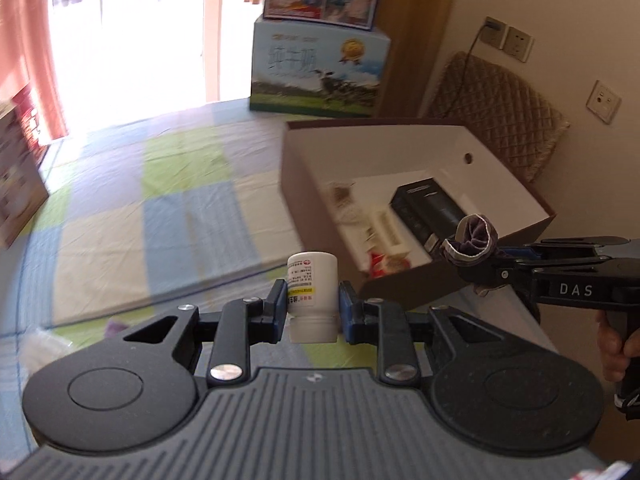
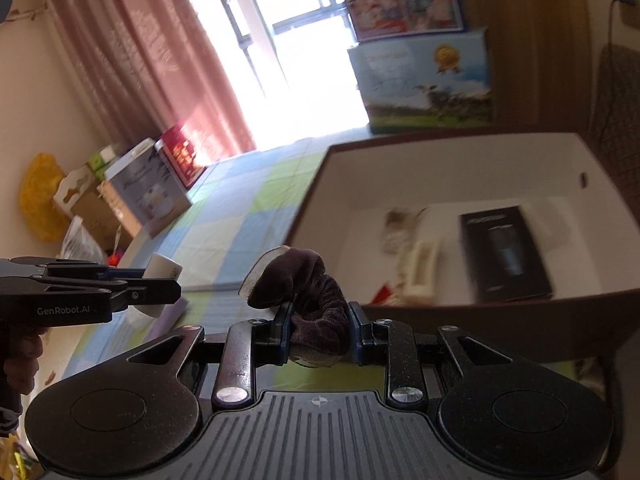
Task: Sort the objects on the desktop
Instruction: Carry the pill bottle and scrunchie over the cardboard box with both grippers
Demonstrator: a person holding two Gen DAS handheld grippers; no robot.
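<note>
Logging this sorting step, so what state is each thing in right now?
Left gripper: shut on the white bottle.
White bottle: held upside down, lifted.
Right gripper: shut on the dark scrunchie.
Dark scrunchie: held, lifted.
Cardboard box: open, partly filled.
Black carton: lying flat in the box.

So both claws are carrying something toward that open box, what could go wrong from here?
Three things, I'd guess. The left gripper pinches the white bottle upside down near its cap, so it might twist or slip out. The right gripper grips a soft dark scrunchie, which may snag on a finger on release. Both grippers are close together at the box edge, so they could bump each other.
</note>
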